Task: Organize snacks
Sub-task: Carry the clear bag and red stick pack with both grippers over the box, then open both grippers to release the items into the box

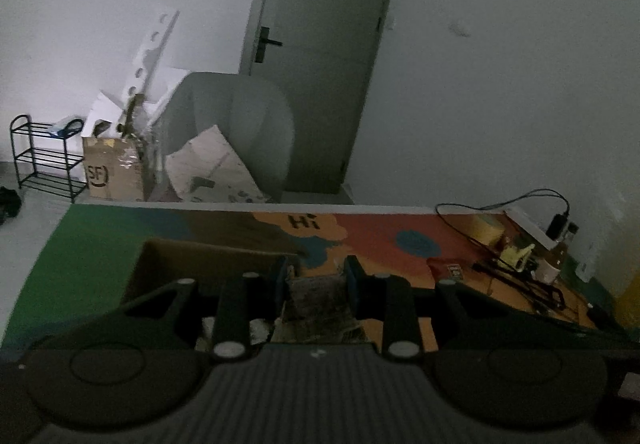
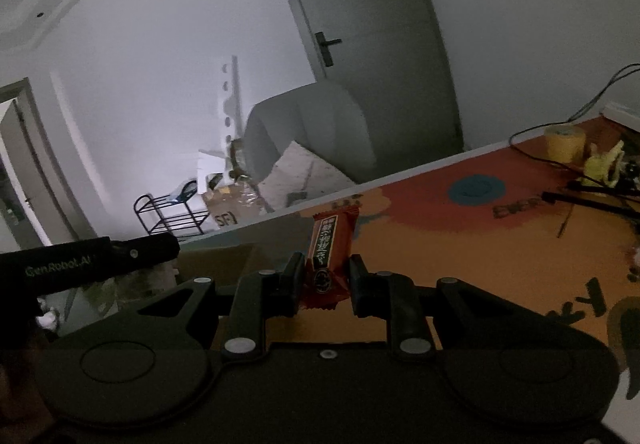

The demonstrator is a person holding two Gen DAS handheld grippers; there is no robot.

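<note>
My left gripper (image 1: 318, 276) is shut on a dark brownish snack packet (image 1: 316, 300), held above the colourful table mat next to an open cardboard box (image 1: 200, 260). My right gripper (image 2: 323, 274) is shut on a red-orange snack bar wrapper (image 2: 328, 252) with a dark label, held upright above the mat. The left gripper body (image 2: 88, 264) shows at the left of the right wrist view, over the cardboard box (image 2: 224, 260). Another red packet (image 1: 446, 269) lies on the mat to the right.
The table mat (image 1: 380, 232) is orange, red and green. Cables (image 1: 500, 268), a yellow tape roll (image 2: 564, 142), a charger and small items clutter the right side. Behind the table stand a grey sofa (image 1: 232, 120), cardboard boxes, a black shelf rack (image 1: 44, 160) and a door.
</note>
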